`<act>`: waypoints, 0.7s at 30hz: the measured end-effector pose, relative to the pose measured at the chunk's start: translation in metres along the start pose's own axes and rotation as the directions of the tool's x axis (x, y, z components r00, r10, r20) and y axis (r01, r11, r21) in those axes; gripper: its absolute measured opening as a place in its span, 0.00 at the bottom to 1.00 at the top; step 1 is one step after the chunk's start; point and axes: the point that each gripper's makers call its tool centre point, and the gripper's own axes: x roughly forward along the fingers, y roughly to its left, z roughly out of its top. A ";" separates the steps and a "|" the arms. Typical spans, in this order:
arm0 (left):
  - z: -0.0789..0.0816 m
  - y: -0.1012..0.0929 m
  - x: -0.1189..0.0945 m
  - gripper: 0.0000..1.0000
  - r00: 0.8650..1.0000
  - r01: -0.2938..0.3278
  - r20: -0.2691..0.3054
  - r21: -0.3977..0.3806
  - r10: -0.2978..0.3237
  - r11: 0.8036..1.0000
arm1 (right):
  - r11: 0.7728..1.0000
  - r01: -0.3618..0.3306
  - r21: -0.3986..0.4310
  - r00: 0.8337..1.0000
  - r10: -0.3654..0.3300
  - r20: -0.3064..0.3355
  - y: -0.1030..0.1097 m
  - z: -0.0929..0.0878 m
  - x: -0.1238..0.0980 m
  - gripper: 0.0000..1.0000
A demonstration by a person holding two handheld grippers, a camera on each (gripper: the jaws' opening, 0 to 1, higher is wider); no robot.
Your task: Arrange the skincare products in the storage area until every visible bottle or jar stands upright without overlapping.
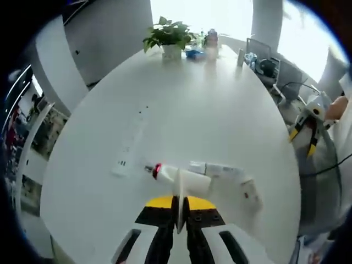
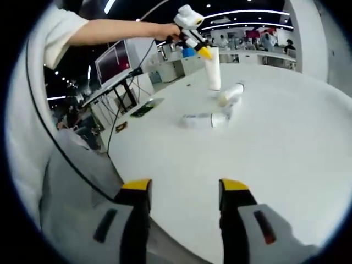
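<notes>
- Skincare tube (image 1: 184,184), white with a flat crimped tail, sits pinched between the jaws of my left claw (image 1: 179,212); its tail runs down into the closed jaws and its body points away from me, and the right gripper view shows that tube (image 2: 213,69) standing on end under my left claw (image 2: 204,52) on the white table (image 2: 286,137).
- Just past the jaw tips and to the left of the tube's far end in the left gripper view I see a small red-and-white cap (image 1: 155,170).
- Right of the held tube, close beside it, a second white tube (image 1: 217,169) lies flat, and further right another pale pack (image 1: 248,193) lies flat as well.
- Far ahead of my left claw, at the table's distant edge, stands a potted plant (image 1: 169,37) with some small items beside it.
- Moving to the right gripper view, my right claw (image 2: 186,190) has its yellow-tipped jaws wide apart with nothing between them, hanging over the near table edge.
- Well ahead of that claw, a white tube (image 2: 199,120) lies flat, and just beyond it to the right another tube (image 2: 231,92) lies tipped, near the foot of the upright one.
</notes>
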 end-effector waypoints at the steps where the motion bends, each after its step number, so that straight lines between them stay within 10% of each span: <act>1: 0.000 -0.001 -0.001 0.06 1.000 0.002 0.002 0.000 -0.002 1.000 | 1.000 0.000 0.001 1.000 0.000 0.000 0.000 0.000 0.000 0.50; 21: -0.008 -0.002 -0.005 0.21 0.998 -0.044 -0.051 0.050 0.046 0.998 | 1.000 -0.009 0.003 1.000 0.009 0.007 0.000 0.000 0.003 0.50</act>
